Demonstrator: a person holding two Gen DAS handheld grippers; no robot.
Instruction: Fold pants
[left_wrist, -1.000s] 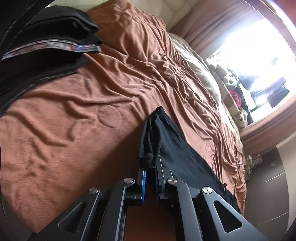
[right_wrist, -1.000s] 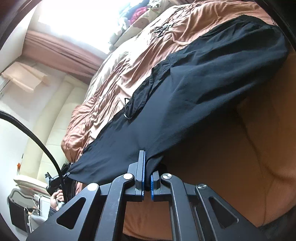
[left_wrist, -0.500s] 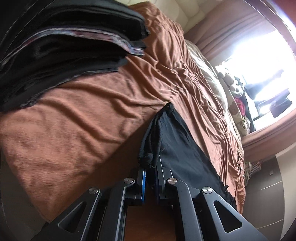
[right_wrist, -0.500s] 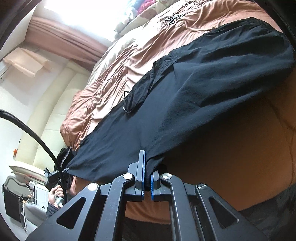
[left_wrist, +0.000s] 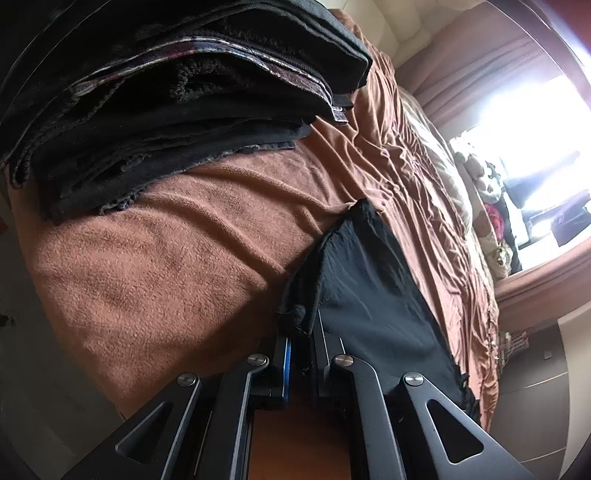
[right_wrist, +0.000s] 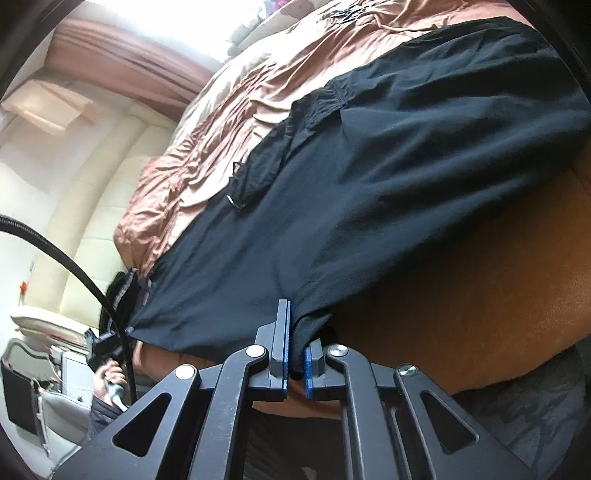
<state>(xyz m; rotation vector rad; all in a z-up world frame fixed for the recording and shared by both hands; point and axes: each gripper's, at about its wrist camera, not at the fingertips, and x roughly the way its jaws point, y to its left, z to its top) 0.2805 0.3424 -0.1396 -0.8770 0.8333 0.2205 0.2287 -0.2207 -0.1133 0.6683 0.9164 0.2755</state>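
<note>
Black pants (right_wrist: 369, 184) lie spread across a brown blanket (right_wrist: 480, 295) on a bed. My right gripper (right_wrist: 296, 354) holds their near edge. Its jaws are opening a little, and the cloth is still pinched between the blue pads. In the left wrist view, my left gripper (left_wrist: 300, 334) is shut on a bunched corner of the pants (left_wrist: 369, 295), low over the blanket (left_wrist: 166, 258). The cloth runs taut from that corner away to the right. The right wrist view shows the left gripper (right_wrist: 107, 343) small at far left, in a person's hand (right_wrist: 110, 376).
A stack of folded dark clothes (left_wrist: 166, 103) sits on the blanket close ahead of the left gripper, to its upper left. Stuffed toys (left_wrist: 480, 177) and a bright window (left_wrist: 517, 129) line the far side. A cream headboard (right_wrist: 92, 206) and a black cable (right_wrist: 74, 258) are at left.
The left gripper has carried its corner of the pants toward the folded stack, which now looms much larger. The right gripper shifted slightly, and its jaws have parted a little.
</note>
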